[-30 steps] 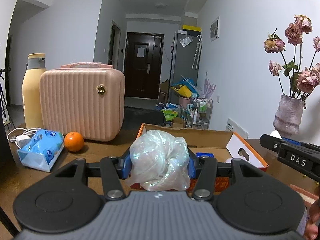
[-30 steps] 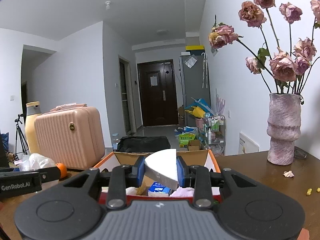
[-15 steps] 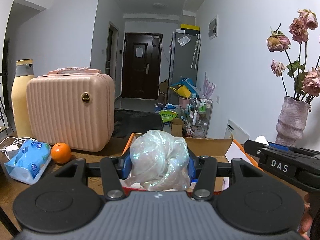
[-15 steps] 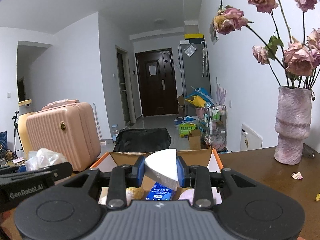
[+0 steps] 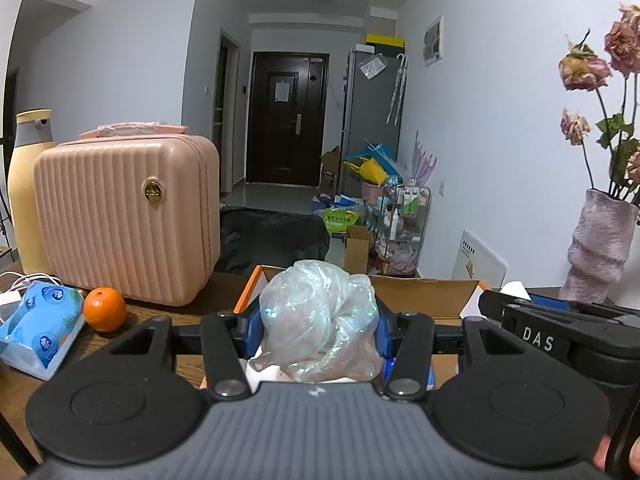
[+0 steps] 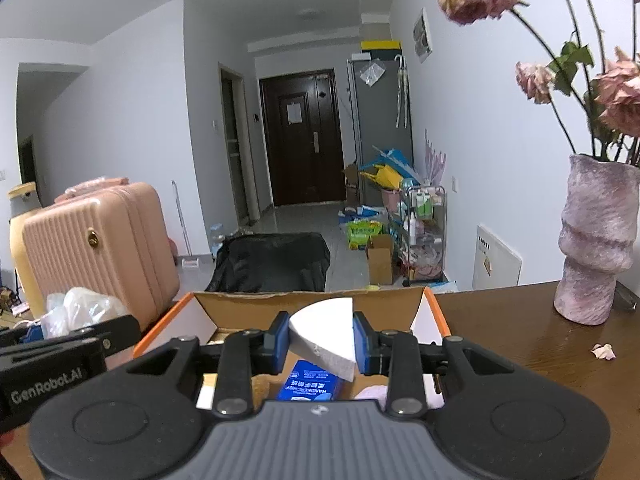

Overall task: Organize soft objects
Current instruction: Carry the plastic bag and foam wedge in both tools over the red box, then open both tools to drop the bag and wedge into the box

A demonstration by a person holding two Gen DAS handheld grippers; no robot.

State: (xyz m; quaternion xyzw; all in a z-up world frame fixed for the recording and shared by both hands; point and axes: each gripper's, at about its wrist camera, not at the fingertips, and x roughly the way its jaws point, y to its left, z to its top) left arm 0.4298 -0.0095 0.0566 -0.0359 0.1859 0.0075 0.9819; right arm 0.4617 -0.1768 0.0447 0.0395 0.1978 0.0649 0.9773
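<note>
The crinkly plastic bag (image 5: 318, 320) is pinched in the left gripper (image 5: 318, 330) and a white wedge (image 6: 326, 330) in the right gripper (image 6: 320, 338), both over the open cardboard box (image 6: 240, 304) on a brown wooden table (image 6: 520, 332), pink suitcase (image 5: 124, 216) left, vase (image 6: 596, 240) right, cluttered hallway behind.

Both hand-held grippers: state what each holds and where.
Left hand-held gripper pinches the crumpled plastic bag across its middle; right hand-held gripper clamps the white folded tissue by its sides.
</note>
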